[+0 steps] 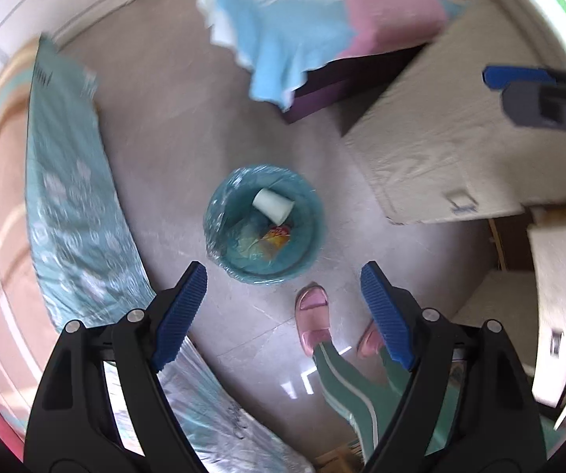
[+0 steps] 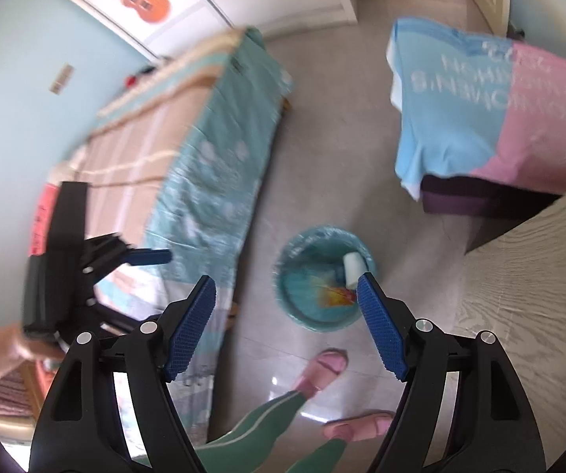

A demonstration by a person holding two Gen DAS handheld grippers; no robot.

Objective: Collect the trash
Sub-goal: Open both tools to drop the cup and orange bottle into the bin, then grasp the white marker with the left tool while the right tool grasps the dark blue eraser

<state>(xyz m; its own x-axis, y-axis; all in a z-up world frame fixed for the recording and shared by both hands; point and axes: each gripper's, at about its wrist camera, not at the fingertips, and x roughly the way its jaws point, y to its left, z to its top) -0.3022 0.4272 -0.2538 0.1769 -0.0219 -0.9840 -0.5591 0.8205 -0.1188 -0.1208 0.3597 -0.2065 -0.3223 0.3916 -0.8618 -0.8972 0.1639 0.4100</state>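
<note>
A round teal trash bin lined with a clear bag stands on the floor. Inside lie a white paper cup and a yellow-red wrapper. My left gripper is open and empty, high above the bin's near rim. The bin also shows in the right wrist view, with the cup and wrapper in it. My right gripper is open and empty, above the bin's left side. The right gripper shows at the left view's right edge; the left gripper shows at the right view's left.
A bed with a teal sheet runs along the left. A blue-pink cloth covers a dark box at the back. A pale wooden table stands at the right. The person's pink slippers are on the tiled floor just before the bin.
</note>
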